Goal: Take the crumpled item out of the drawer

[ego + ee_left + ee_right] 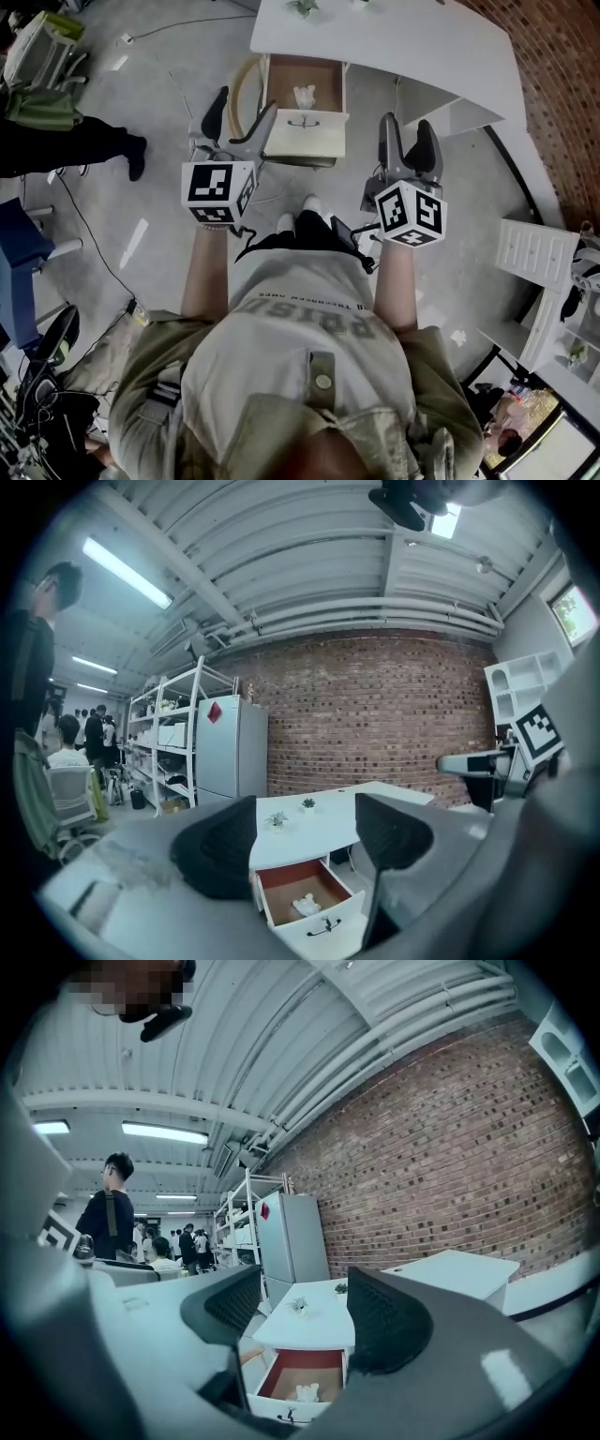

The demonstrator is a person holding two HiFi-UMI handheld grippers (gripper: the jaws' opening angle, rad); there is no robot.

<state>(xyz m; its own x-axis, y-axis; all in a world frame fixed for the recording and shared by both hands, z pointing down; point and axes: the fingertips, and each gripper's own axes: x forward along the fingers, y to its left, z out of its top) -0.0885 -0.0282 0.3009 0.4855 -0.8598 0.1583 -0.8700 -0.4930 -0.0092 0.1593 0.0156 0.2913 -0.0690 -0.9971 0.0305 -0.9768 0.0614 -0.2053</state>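
Drawer [284,77]: pulled out from under the white surface [394,37], its brown floor bared so the contents can be reached from above.
Crumpled item [304,97]: small white wad on the drawer floor, nearer the front panel [305,136] than the back, with nothing touching it.
Left gripper [242,117]: held about level and aimed at the drawer but well short of it; fingers [220,855] released and spread wide with only air between them, probably so they can go round the wad.
Right gripper [408,141]: alongside the left, also short of the drawer; fingers [384,1321] apart and empty.
Stage: an approach, by my reading; the item is not yet taken.
Next move: whichever gripper goes in must clear the front panel, tip downward, and close gently, since a wad like this should squash easily.
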